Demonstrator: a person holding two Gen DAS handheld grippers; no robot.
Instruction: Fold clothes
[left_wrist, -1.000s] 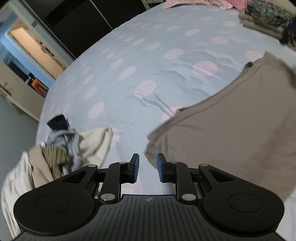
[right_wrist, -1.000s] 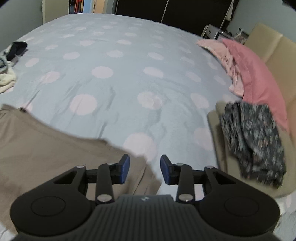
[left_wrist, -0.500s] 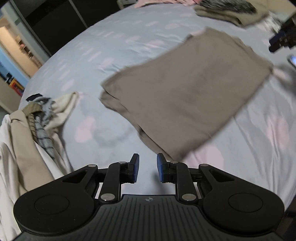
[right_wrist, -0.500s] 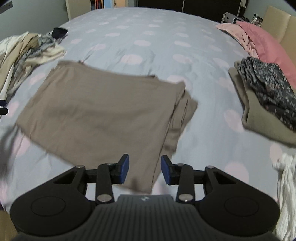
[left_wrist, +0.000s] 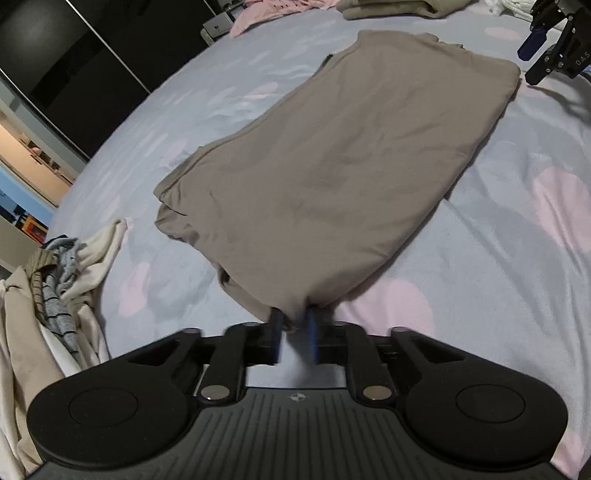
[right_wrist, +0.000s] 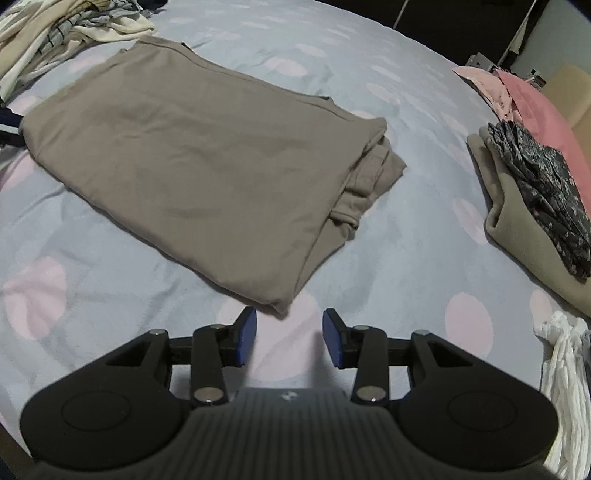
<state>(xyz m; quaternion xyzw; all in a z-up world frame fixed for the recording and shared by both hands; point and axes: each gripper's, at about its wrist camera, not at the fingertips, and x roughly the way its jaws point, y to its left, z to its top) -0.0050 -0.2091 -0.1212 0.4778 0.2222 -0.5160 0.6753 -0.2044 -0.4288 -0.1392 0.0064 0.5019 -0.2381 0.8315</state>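
Left tool (left_wrist: 293, 332): jaws have just been closing, and the blue pads (left_wrist: 276, 334) now pinch the near corner of the tan garment (left_wrist: 332, 166). The cloth bunches up between the pads at that corner. A little motion blur at the tips.

Right tool (right_wrist: 289, 334): jaws spread, nothing between them. They sit just short of the other near corner of the garment, apart from it. In the left view this tool shows at the top right edge, beside the garment's far side corner.

Garment: folded into a rough rectangle of several layers, lying flat on the bed (left_wrist: 498, 258) (grey-blue sheet with pale pink dots). In the right view, loose inner layers stick out along its right edge (right_wrist: 373, 177). The surface is mostly smooth, with light creases.

Other things on the bed:
- 1 heap of unfolded clothes (left_wrist: 55, 288), cream, beige and grey-striped, to the left of the garment and well apart from it.
- 1 folded stack (right_wrist: 532, 221) to the right: an olive piece with a dark floral piece (right_wrist: 543, 188) on top.
- Pink cloth (right_wrist: 517, 96) beyond that stack.
- White cloth (right_wrist: 565, 376) at the right edge, near the right tool.
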